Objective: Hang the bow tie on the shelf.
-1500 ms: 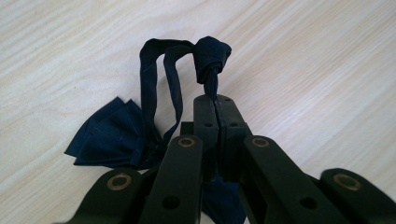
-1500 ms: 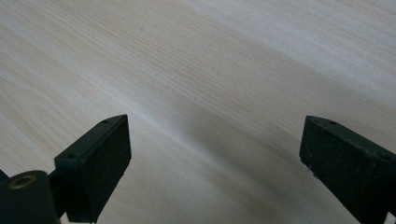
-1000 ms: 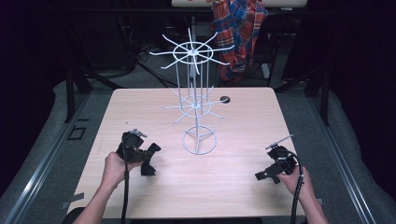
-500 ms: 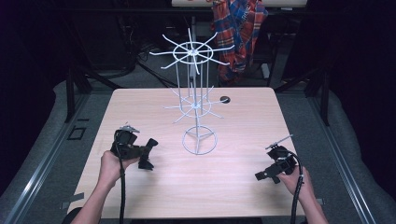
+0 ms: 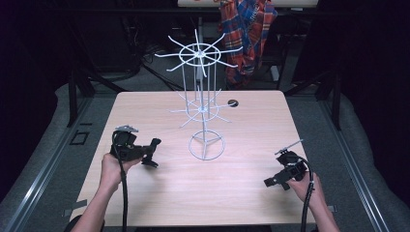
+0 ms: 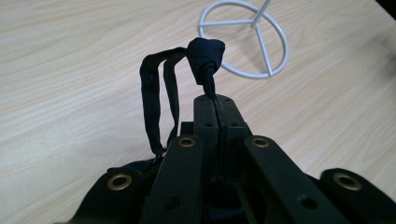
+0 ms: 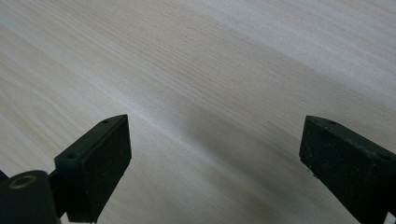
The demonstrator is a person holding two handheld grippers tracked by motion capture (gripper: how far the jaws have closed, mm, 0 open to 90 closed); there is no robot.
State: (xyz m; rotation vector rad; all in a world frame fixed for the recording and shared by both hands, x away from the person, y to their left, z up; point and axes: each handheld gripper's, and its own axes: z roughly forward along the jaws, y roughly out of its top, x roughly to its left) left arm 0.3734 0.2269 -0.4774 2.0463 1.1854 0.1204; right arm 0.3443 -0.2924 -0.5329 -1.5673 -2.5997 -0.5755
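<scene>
A black fabric strap (image 6: 161, 102) with a knot (image 6: 205, 53) at its top sticks up from my left gripper (image 6: 215, 100), which is shut on it. In the high view the left gripper (image 5: 152, 150) is held over the table's left side, pointing right at the white wire stand (image 5: 199, 96). The stand's ring base (image 6: 243, 37) lies just beyond the knot. My right gripper (image 5: 271, 182) rests low at the front right of the table. It is open (image 7: 215, 144), with bare wood between its pads.
The light wooden table (image 5: 251, 130) carries a small black round object (image 5: 233, 103) behind the stand. A plaid cloth (image 5: 246, 29) hangs beyond the far edge. Dark floor and metal rails surround the table.
My left gripper has drifted a little to the left and away from the stand, still holding the strap. The right gripper has stayed in place.
</scene>
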